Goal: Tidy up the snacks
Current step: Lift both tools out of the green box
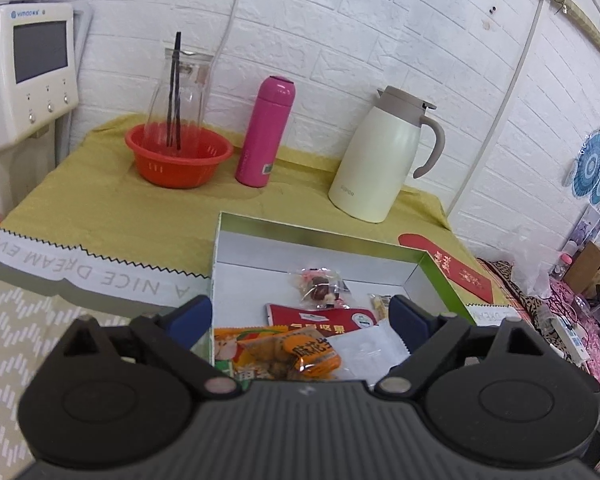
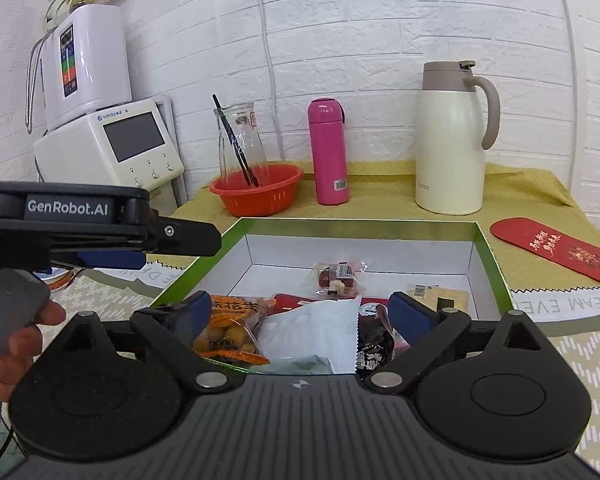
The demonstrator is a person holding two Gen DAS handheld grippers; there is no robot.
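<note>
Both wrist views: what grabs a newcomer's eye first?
The green-rimmed box in the foreground, with snack packets piled at its near end between the open right gripper. Behind it on the yellow cloth stand a pink flask, a cream jug and a red basket.

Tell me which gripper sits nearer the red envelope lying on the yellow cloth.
Right. The right gripper hangs open over the green-rimmed box, whose right edge is beside the red envelope. The left gripper is past the box's opposite, left edge.
</note>
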